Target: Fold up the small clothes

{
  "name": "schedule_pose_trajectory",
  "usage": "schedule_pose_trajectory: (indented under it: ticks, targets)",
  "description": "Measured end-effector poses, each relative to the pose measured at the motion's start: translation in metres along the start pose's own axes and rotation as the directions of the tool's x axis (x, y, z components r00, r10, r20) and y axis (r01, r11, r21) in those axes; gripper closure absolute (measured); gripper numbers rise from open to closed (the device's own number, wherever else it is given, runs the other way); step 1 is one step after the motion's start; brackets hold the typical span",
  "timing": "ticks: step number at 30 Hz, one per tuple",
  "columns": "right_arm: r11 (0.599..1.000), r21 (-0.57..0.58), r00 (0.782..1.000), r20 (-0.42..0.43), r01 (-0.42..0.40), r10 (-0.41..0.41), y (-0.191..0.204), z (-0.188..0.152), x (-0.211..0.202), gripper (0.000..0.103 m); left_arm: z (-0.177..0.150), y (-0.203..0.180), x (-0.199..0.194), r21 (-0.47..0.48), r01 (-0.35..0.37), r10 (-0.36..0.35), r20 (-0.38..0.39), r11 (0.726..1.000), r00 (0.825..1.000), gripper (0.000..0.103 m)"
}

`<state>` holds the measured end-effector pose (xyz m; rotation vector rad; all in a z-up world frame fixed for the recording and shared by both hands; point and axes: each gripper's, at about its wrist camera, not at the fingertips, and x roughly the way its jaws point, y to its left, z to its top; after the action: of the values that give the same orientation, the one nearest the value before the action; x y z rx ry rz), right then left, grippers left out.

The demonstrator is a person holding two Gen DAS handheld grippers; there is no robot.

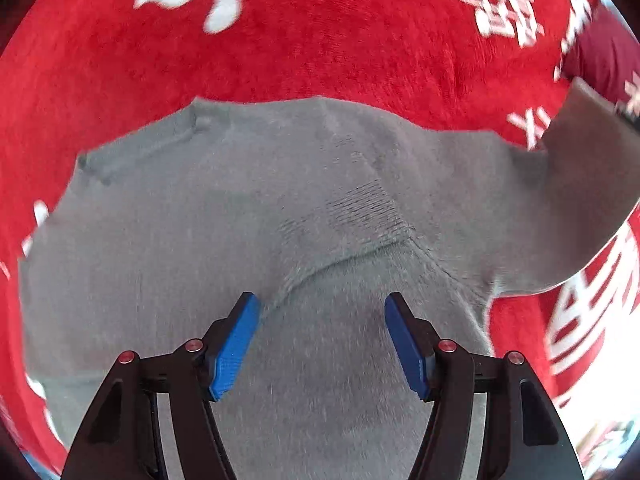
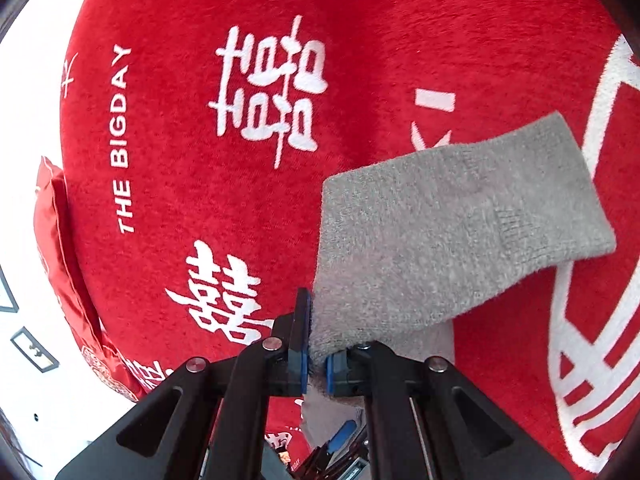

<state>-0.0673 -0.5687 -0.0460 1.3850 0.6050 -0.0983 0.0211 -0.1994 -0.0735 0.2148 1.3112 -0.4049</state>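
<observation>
A small grey knitted sweater (image 1: pixel 248 216) lies spread on a red blanket (image 1: pixel 320 48) with white characters. My left gripper (image 1: pixel 322 320) points down over the sweater's body, open, its blue pads (image 1: pixel 236 344) apart with only flat fabric beneath. In the left wrist view a sleeve (image 1: pixel 576 184) rises toward the right edge. In the right wrist view that grey sleeve (image 2: pixel 452 224) is lifted above the red blanket (image 2: pixel 360 60), its ribbed cuff free at the far end. My right gripper (image 2: pixel 316 364) is shut on the sleeve, with fabric pinched between its blue pads (image 2: pixel 332 372).
A red pillow (image 2: pixel 60 240) lies at the blanket's left edge in the right wrist view. Beyond it is a white wall or floor (image 2: pixel 24 120) with small dark frames. The blanket reaches past the sweater on every side.
</observation>
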Motion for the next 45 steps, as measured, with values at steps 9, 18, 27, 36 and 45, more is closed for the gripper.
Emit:
schedule_pose_trajectory:
  ticks: [9,18,27,36,45]
  targets:
    - [0.993,-0.109,0.998,-0.05,-0.041,0.035,0.044,-0.027,0.031,0.097,-0.016,0.054,-0.038,-0.113,0.027,-0.02,0.061,0.993,0.998,0.037]
    - [0.922,-0.379,0.969,-0.245,-0.077,-0.02,0.115,-0.113,0.123,0.097,-0.03,0.135,-0.046,-0.222,-0.032,0.049,0.07,0.975,0.996,0.037]
    - [0.711,-0.703,0.872,-0.364,-0.027,-0.327,0.118,-0.229,0.214,0.096,-0.059,0.208,-0.043,-0.327,-0.095,0.115,0.041,0.94,0.993,0.037]
    - [0.757,-0.637,0.797,-0.38,0.143,-0.47,0.057,-0.248,0.226,0.041,-0.079,0.234,-0.028,-0.334,-0.056,0.066,0.018,0.941,0.998,0.028]
    - [0.945,-0.191,0.909,-0.276,0.266,-0.311,0.018,-0.191,0.196,0.096,-0.081,0.24,-0.046,-0.374,0.003,0.018,0.052,0.927,0.998,0.028]
